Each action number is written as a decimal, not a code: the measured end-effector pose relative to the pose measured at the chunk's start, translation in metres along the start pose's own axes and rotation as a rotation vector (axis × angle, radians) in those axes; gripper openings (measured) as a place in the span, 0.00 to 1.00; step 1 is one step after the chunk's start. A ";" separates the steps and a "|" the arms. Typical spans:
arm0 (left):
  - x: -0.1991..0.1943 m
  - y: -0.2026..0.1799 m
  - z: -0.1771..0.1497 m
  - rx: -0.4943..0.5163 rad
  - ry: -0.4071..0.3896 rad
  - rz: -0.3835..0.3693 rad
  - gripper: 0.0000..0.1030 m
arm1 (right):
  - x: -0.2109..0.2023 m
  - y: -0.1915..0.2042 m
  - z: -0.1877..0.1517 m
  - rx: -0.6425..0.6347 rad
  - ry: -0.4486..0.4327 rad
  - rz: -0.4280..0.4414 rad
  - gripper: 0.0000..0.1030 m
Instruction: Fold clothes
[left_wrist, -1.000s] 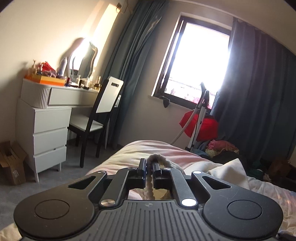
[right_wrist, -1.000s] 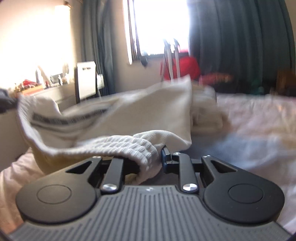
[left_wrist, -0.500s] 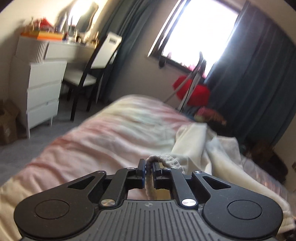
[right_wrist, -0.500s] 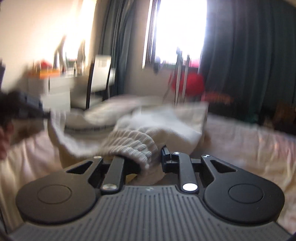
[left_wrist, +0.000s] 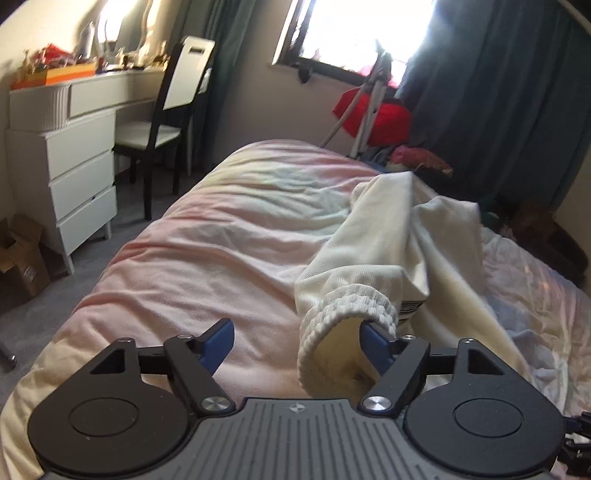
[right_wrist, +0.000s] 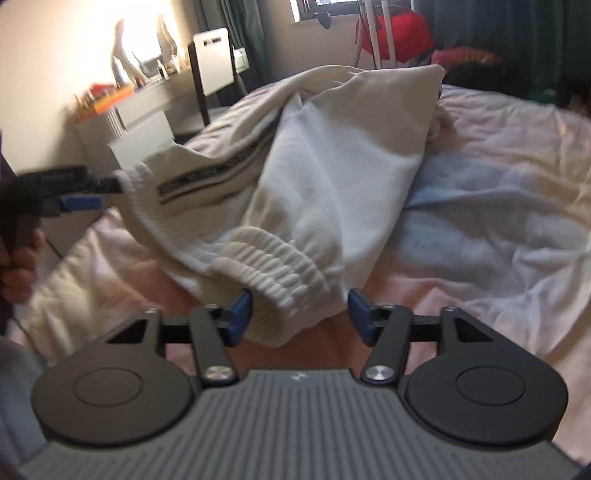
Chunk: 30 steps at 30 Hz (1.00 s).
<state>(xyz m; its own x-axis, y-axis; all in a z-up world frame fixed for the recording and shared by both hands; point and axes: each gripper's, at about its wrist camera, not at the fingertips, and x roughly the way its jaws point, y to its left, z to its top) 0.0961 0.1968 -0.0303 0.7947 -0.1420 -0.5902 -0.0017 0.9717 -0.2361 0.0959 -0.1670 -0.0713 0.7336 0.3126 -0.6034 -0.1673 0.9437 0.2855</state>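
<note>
A cream sweatshirt (left_wrist: 399, 251) with ribbed cuffs and a dark printed band lies rumpled on the pink bed (left_wrist: 207, 251); it also shows in the right wrist view (right_wrist: 332, 177). My left gripper (left_wrist: 297, 341) is open; one ribbed cuff (left_wrist: 343, 314) lies between its fingers, draped against the right one. My right gripper (right_wrist: 299, 314) is open with another ribbed cuff (right_wrist: 273, 266) resting between its fingers. The left gripper also shows in the right wrist view (right_wrist: 88, 194), at the far left by the sweatshirt's hem.
A white dresser (left_wrist: 70, 162) and a dark chair (left_wrist: 173, 110) stand left of the bed. A red bag and a stand (left_wrist: 373, 110) sit under the window by dark curtains. A cardboard box (left_wrist: 18, 254) is on the floor.
Both grippers were shut on the sweatshirt's ribbed edges and held it up; now both have opened and the garment has dropped onto the bed.
</note>
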 end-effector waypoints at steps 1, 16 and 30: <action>-0.006 0.000 0.000 0.004 -0.019 -0.004 0.84 | -0.001 -0.004 0.001 0.025 0.004 0.014 0.60; 0.055 -0.039 -0.010 0.129 0.076 0.016 0.91 | 0.031 -0.080 -0.010 0.604 0.106 0.174 0.62; 0.069 -0.022 0.006 0.027 -0.025 0.051 0.19 | 0.053 -0.073 -0.022 0.739 0.045 0.316 0.61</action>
<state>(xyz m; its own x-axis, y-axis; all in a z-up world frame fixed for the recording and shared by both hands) 0.1545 0.1666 -0.0612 0.8088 -0.0879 -0.5815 -0.0265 0.9823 -0.1852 0.1324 -0.2173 -0.1404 0.6945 0.5720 -0.4364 0.1277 0.4989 0.8572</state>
